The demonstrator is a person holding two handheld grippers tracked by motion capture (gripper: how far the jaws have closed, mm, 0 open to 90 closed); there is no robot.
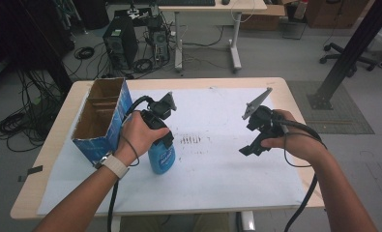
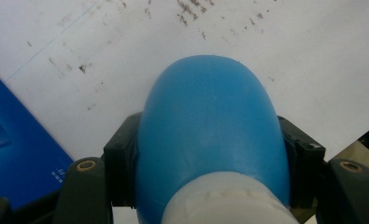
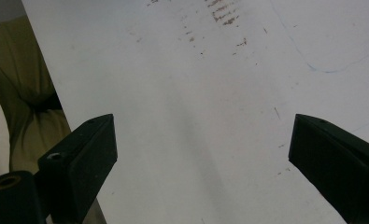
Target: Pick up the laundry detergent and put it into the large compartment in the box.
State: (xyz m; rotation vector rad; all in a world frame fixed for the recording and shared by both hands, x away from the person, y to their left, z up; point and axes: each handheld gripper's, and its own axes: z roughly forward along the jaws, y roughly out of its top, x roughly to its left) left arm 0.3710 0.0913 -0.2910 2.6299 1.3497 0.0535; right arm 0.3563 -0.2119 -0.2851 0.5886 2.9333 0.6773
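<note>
A blue bottle [image 1: 161, 157] with a white neck stands upright on the white sheet [image 1: 217, 169], just right of the box. My left gripper [image 1: 162, 140] comes down from above and is shut on it. In the left gripper view both black jaws press the sides of the blue bottle [image 2: 210, 121], with the left gripper [image 2: 212, 151] closed round its upper body. I cannot tell whether its base touches the sheet. Right of centre, my right gripper [image 1: 249, 148] hovers over the sheet. In its own view the right gripper [image 3: 201, 149] is wide open with only bare paper between the jaws.
An open cardboard box [image 1: 101, 118] with blue sides stands at the left of the table, close to the bottle; its blue wall [image 2: 14, 149] is beside the left jaw. Dark smudges [image 1: 191, 140] mark the sheet's middle. A computer tower [image 1: 121, 41], cables and a desk stand beyond the table.
</note>
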